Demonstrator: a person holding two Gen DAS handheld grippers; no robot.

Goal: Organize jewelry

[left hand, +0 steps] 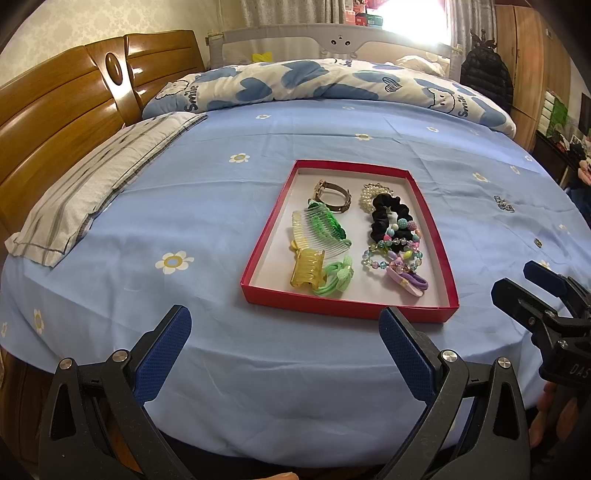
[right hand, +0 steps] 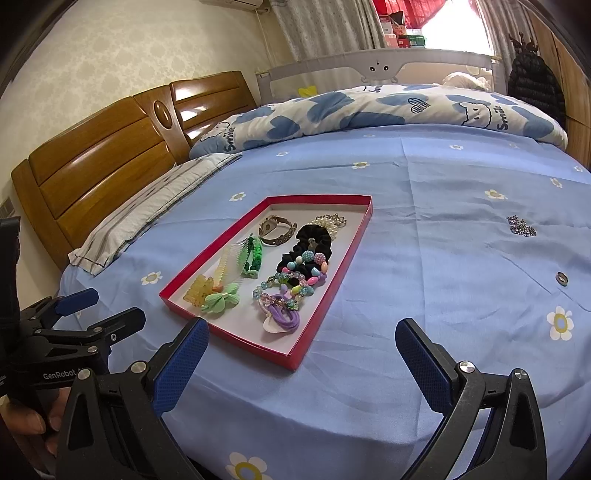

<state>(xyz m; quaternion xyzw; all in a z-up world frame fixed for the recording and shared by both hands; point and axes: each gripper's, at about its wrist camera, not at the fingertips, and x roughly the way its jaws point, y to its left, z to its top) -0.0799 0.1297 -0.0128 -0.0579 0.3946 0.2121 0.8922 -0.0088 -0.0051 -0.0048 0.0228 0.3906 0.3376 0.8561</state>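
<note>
both grippers, left (left hand: 284, 332) and right (right hand: 301, 345), spread wide, empty; red tray (left hand: 258, 258) of hair accessories just ahead on bed sheet (left hand: 184, 206).

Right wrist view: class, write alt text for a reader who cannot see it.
A shallow red tray of hair clips, scrunchies and bead bracelets sits on a blue flowered bedsheet. The open right gripper hovers empty before it. A small chain and a ring lie loose on the sheet.

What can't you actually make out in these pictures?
- Small sparkly item on the sheet: too small in both views to identify.
- Watch face: turned away in the red tray.
- Window: washed out by glare.
</note>
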